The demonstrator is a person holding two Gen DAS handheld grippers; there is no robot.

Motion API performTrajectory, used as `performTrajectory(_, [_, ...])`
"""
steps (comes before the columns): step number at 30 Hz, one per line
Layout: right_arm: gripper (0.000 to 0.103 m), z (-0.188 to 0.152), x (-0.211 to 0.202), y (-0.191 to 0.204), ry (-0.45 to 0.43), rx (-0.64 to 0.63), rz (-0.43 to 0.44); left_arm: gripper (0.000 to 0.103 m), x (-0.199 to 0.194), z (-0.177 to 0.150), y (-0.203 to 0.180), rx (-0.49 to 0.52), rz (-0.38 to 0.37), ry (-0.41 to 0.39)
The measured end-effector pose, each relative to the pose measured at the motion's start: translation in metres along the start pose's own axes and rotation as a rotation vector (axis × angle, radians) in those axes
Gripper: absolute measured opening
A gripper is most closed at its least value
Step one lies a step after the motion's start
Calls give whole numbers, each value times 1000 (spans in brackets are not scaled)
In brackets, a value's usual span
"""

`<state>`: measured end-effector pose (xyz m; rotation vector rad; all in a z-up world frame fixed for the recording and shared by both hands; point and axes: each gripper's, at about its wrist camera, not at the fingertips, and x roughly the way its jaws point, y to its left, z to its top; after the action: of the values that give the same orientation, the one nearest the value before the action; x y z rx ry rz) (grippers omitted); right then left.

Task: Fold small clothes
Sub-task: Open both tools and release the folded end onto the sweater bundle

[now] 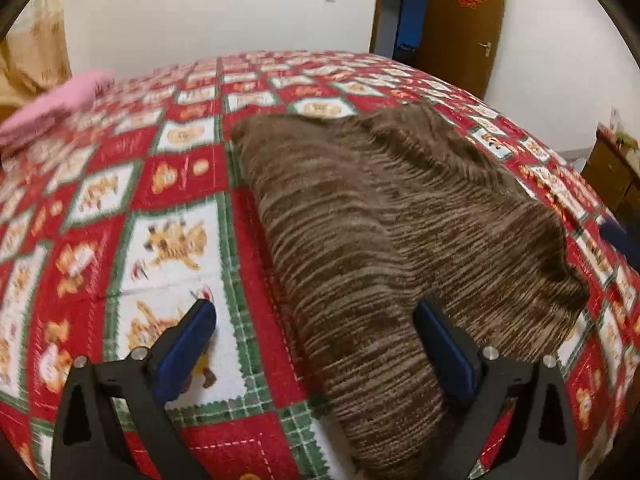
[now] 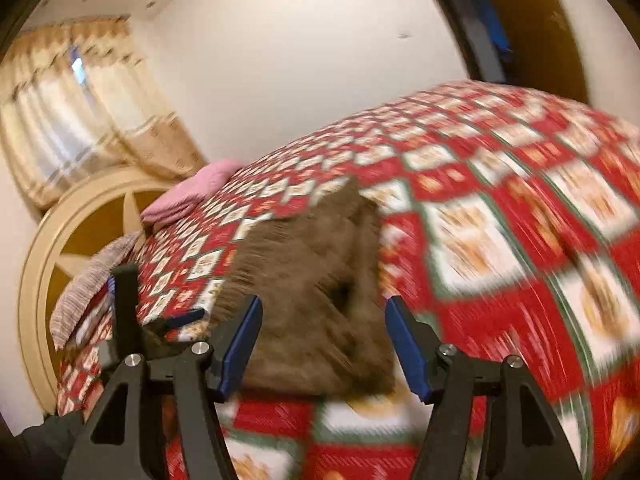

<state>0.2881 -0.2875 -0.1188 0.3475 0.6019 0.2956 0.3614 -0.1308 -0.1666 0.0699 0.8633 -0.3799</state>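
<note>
A brown knit garment [image 1: 384,232] lies spread on the quilted bedspread [image 1: 132,184], and what a texture: fuzzy, ribbed in fine tan and dark brown streaks, folded into a long tapering slab with a thick rounded edge toward the camera. The bedspread under it is a patchwork of red and white squares with green plaid borders and cartoon bear prints, stitched flat.

Over the garment's near end, the left gripper [image 1: 316,320] has its black fingers spread wide, blue pads facing each other. One pad hangs over the bare bedspread beside the garment, the other over the knit itself; neither presses in, and nothing is held.

From the right wrist view, blurred by motion, the same garment [image 2: 316,292] reads as a rough brown square with a dark hollow at a fold. The right gripper [image 2: 324,344] stands with fingers apart, the garment's near edge between the blue pads but unclamped.

Only this view shows a cream round headboard [image 2: 52,236] beyond the garment's far left, sheer beige curtains [image 2: 80,112], a second striped knit piece [image 2: 88,280] draped at the bed's edge, and the left gripper's black frame [image 2: 128,304] next to the garment. A pink folded cloth [image 2: 196,192] sits past the garment; the left view catches it too [image 1: 56,100], plus a wooden door [image 1: 464,20] behind the bed.
</note>
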Motion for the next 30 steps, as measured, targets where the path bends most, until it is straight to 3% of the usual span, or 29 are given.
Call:
performTrajectory(2, [64,19,22,20,34,-69,25,103,0,-4,4,-26,-22,7])
performTrajectory(6, [64,37,89,28,185,-79,64,103,-3,-9,10,-63,-46,12])
performTrajectory(10, [64,35,138,-6,312,-54,-137,103,-5,-12,8,-57,-58,16])
performTrajectory(12, [64,37,134,-8,299,-108,-230,103,-9,-15,13,-80,-69,7])
performTrajectory(14, [64,38,129,-4,318,-136,-253,103,-15,-19,23,-142,-107,-15])
performTrajectory(17, [64,44,112,26,226,-291,-326,103,-17,-21,36,-217,-172,-36])
performTrajectory(20, [64,54,112,67,160,-404,-247,103,-19,-22,40,-244,-183,-55])
performTrajectory(23, [64,53,141,109,199,-550,-151,103,-18,-21,40,-247,-185,-58])
performTrajectory(25, [64,46,172,129,247,-634,-144,103,-19,-21,40,-249,-189,-59])
performTrajectory(29, [64,27,241,122,419,-636,-179,103,-17,-20,44,-256,-197,-58])
performTrajectory(30, [67,29,242,117,392,-582,-144,103,-17,-20,44,-258,-199,-60])
